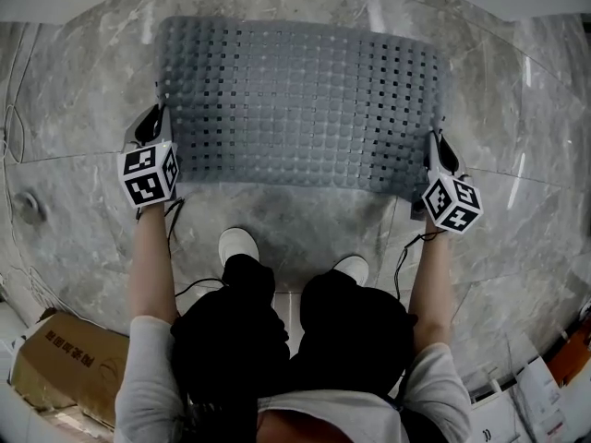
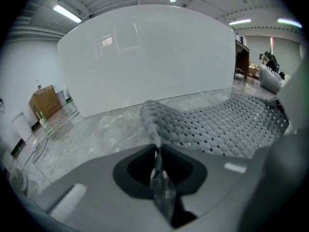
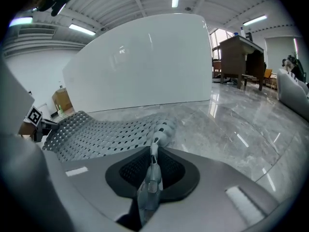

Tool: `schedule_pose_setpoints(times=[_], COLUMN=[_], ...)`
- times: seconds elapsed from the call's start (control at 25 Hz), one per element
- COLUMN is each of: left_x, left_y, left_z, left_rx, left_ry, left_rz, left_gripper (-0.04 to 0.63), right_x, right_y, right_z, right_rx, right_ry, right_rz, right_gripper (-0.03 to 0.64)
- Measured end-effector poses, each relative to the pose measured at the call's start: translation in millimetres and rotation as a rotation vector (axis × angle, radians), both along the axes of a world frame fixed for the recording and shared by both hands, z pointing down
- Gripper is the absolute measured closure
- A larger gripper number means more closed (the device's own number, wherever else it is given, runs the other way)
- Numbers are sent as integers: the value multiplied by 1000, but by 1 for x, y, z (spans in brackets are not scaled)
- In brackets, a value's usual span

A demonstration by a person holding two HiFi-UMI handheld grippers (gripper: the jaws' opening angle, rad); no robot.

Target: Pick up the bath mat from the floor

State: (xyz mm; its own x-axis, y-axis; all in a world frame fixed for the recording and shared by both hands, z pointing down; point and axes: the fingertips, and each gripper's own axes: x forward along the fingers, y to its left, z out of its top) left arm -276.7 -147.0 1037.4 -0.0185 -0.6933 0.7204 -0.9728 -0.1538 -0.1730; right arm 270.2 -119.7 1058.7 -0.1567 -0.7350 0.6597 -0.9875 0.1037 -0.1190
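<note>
The grey perforated rubber bath mat (image 1: 305,100) sags from the marble floor (image 1: 295,224), its near corners clenched by the left gripper (image 1: 157,118) and right gripper (image 1: 436,144); seemingly light, floppy; corners suit gripping.

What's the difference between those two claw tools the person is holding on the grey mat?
The left gripper pinches the bath mat at its near left corner; the right gripper pinches it at its near right corner. Seen from the left gripper, the bath mat stretches away to the right; seen from the right gripper, it stretches to the left. Both are shut on the bath mat's edge, with the pinched corners raised.
</note>
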Motion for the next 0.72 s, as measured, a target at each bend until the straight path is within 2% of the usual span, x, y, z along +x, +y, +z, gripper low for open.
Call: schedule_pose_setpoints(times=[0.32,0.52,0.72], left_x=[31,45,46], left_y=[-6,-9,-3], left_z=[-67,-133,-218], left_rx=[18,43,61], left_ry=[45,70,77], left_rz=[61,77,82], left_gripper=[555,555,555], right_x=[-15,-11,-11], right_y=[5,11,13], right_z=[-67,-126,-208], right_rx=[7,9,24], right_ry=[-11,-22,-19], right_rz=[4,53,61], right_gripper=[575,575,575])
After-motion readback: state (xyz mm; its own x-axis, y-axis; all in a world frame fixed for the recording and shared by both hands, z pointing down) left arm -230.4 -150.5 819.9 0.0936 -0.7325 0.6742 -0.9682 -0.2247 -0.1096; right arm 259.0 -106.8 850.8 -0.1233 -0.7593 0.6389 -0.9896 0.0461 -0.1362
